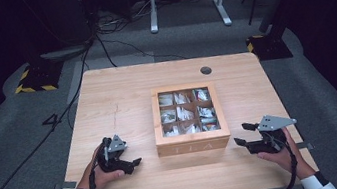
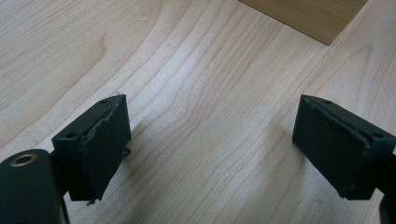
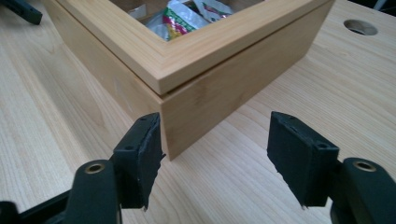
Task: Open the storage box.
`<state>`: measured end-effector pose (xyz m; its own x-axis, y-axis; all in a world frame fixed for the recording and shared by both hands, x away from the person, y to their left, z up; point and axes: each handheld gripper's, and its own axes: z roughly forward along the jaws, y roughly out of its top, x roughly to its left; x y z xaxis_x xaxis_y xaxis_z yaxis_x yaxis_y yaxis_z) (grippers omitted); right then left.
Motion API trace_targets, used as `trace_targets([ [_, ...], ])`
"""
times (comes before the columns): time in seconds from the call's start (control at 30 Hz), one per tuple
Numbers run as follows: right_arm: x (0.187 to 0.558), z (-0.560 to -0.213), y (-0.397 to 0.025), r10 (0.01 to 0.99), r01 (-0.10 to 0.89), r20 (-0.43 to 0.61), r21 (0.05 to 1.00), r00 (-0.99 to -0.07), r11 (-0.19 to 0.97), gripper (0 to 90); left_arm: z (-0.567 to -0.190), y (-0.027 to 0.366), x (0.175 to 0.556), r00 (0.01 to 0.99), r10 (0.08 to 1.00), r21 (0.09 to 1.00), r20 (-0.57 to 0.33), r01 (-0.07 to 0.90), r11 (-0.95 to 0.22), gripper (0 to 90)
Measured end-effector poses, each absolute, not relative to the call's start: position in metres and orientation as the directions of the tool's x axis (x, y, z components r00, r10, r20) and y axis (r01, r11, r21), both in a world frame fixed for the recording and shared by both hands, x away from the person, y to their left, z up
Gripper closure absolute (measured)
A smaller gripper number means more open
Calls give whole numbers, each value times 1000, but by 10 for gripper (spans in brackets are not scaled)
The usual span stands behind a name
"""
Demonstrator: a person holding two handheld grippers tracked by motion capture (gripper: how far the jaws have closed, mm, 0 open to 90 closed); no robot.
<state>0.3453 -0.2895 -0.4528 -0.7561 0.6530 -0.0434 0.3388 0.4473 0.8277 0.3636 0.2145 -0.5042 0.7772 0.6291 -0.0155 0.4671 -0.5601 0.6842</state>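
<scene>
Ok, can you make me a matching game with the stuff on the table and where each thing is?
Things:
1. left gripper
2. right gripper
3. tea box
4. round hole

Places:
A. in the middle of the table
B. at the far edge of the table
C. to the left of the box, jaws apart
D. by the box's near right corner, jaws apart

Pairs: 1-C, 2-D, 3-A, 4-B
</scene>
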Motion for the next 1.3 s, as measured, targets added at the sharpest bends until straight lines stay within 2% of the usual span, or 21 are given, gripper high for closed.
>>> trace_targets([
  [0.63,351,-454,-269,633,329,-46,824,-773,461,434,-504,214,364,777,629,684,-15,467,-560,118],
  [1.3,352,-452,-261,629,309,-51,838,-775,450,436,-504,214,363,775,632,684,-16,470,-558,118],
])
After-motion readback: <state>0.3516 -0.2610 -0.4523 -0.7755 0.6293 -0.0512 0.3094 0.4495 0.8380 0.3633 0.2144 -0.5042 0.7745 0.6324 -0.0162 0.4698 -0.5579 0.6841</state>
